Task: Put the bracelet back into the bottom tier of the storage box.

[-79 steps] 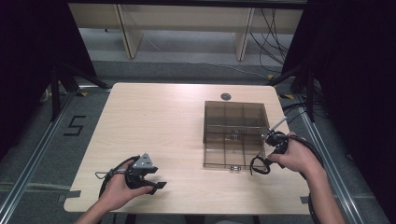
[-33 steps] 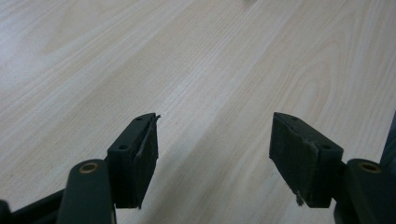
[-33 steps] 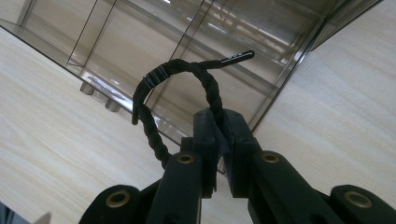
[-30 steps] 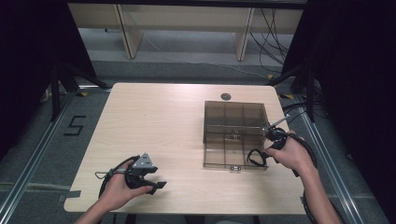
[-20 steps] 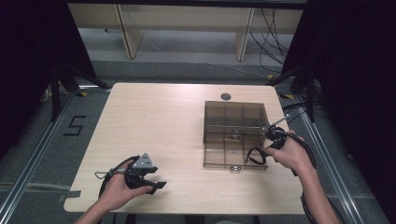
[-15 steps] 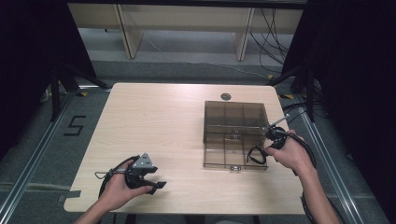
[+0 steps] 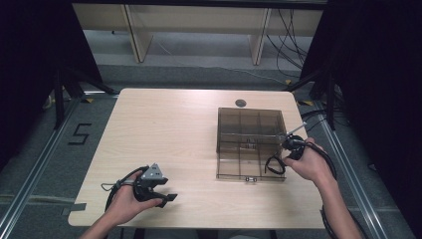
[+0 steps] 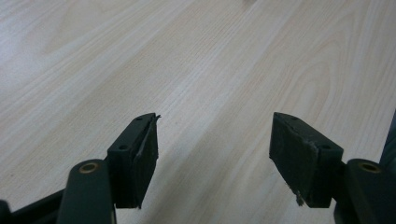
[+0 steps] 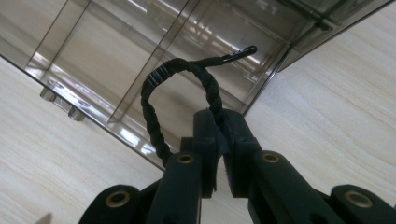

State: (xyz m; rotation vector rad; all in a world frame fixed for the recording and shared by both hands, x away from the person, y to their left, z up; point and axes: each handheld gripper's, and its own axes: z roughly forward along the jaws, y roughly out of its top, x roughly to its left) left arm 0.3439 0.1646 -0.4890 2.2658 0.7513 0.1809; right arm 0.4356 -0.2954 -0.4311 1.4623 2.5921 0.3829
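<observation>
A smoky see-through box (image 7: 250,110) with several compartments lies open on the right half of the table. My right gripper (image 7: 289,148) hovers at its right edge, shut on a black twisted cord (image 7: 272,166). In the right gripper view the cord (image 9: 154,84) loops up from the closed jaws of the gripper (image 9: 219,126), its glossy tip hanging over a near compartment of the box (image 9: 70,60). My left gripper (image 7: 166,198) rests near the table's front left. In the left gripper view it (image 8: 212,158) stands open with bare wood between the jaws.
A small dark round disc (image 7: 240,103) lies on the table just behind the box. The pale wooden table (image 7: 159,129) has a wide bare stretch left of the box. Black cables trail from both grippers.
My right gripper has shifted a little toward the box with the cord in it. The left gripper has stayed put.
</observation>
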